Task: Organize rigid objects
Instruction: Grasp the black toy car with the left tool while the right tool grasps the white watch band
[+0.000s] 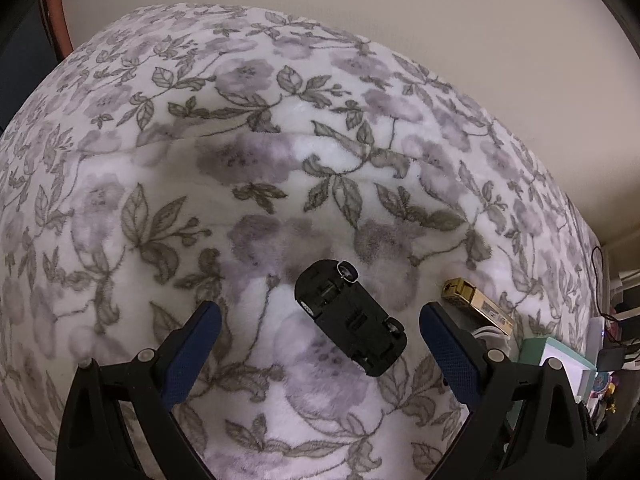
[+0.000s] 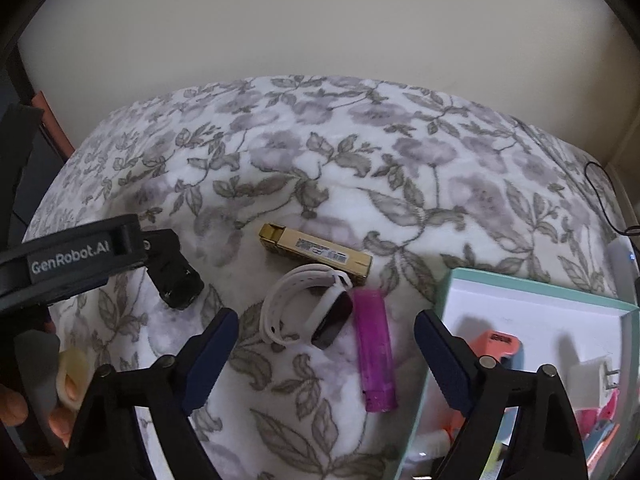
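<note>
Two spread grippers are held above rigid items on a floral fleece blanket point(image 2: 320, 152).

A black toy car point(image 1: 350, 316), lying upside down, is framed between the wide, empty left gripper point(image 1: 320, 312). The right gripper point(image 2: 326, 320), also wide and empty, is held over a white-strapped smartwatch point(image 2: 308, 312); a purple lighter point(image 2: 376, 352) and gold box point(image 2: 316, 252) touch the watch, near a teal-rimmed tray point(image 2: 448, 300).

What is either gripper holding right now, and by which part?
Nothing. The left gripper is open around the upside-down toy car without touching it; the right gripper is open above the watch.
</note>
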Motion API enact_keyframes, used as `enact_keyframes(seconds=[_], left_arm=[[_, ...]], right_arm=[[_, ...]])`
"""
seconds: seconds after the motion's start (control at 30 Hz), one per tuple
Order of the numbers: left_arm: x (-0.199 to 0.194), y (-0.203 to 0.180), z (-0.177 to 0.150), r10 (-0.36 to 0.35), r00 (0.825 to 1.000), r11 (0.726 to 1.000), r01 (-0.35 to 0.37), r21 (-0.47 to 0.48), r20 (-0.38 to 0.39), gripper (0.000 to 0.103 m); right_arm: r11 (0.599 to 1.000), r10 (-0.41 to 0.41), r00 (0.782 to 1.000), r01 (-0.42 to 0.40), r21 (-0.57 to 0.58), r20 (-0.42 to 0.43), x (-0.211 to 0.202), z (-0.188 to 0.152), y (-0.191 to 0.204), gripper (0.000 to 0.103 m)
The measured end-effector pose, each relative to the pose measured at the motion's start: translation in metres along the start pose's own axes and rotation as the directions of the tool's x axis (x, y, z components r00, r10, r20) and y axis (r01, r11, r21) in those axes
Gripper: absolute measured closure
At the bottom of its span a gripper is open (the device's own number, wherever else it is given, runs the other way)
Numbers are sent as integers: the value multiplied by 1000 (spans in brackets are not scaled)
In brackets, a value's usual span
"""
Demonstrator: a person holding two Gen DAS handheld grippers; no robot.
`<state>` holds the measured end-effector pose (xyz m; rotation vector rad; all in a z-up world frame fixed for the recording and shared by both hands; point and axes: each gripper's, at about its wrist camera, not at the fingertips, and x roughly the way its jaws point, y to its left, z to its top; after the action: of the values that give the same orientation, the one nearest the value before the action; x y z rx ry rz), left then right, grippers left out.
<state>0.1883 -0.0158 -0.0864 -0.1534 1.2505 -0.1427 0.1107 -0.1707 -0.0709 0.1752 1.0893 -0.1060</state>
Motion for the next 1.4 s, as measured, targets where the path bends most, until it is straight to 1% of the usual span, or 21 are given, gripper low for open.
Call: enact_keyframes(seconds=[0.13, 0.37, 0.5, 0.53, 0.57, 0.6, 0.67, 0.77, 0.83, 0.87, 0.97, 1.1, 1.4], left_arm=[[7, -1, 3, 3, 1000, 1000, -3, 1, -3, 4], [18, -8, 2, 24, 1000, 1000, -23, 18, -9, 5], [21, -9, 2, 24, 1000, 1000, -24, 18, -6, 7], [21, -10, 3, 23, 1000, 1000, -23, 16, -5, 16], [22, -10, 2, 22, 1000, 1000, -22, 15, -6, 24], [23, -10, 2, 21, 1000, 1000, -20, 15, -11, 35], [26, -11, 1, 14, 1000, 1000, -13, 25, -24, 38], [27, -13, -1, -4, 999, 999, 5, 36, -32, 48], [26, -14, -2, 0, 999, 999, 2, 48, -32, 64], [26, -14, -2, 0, 999, 999, 1, 49, -33, 66], [25, -12, -5, -7, 999, 999, 8, 43, -33, 66], [17, -9, -11, 1, 999, 999, 0, 46, -34, 66], [-15, -9, -28, -4, 1000, 998, 4, 59, -2, 66]], right_arm=[[1000, -8, 1000, 8, -16, -11, 10, 0, 5, 18], [997, -43, 999, 42, -62, -13, 24, -2, 17, 18], [991, -85, 996, 84, -102, 0, 27, -3, 23, 29], [990, -90, 996, 90, -107, 4, 27, -4, 24, 35], [990, -91, 996, 92, -109, 7, 26, -3, 24, 38], [990, -88, 996, 89, -110, 9, 26, -3, 24, 42], [989, -91, 996, 91, -116, 8, 25, -3, 25, 43], [988, -93, 996, 93, -121, 8, 25, -4, 25, 43], [989, -92, 996, 92, -119, 7, 24, -4, 25, 43], [989, -92, 996, 92, -115, 6, 24, -4, 24, 43], [990, -94, 996, 94, -103, 3, 20, -7, 22, 43], [992, -93, 996, 93, -91, 4, 10, -8, 19, 43], [992, -94, 995, 96, -86, 26, -24, -15, 16, 43]])
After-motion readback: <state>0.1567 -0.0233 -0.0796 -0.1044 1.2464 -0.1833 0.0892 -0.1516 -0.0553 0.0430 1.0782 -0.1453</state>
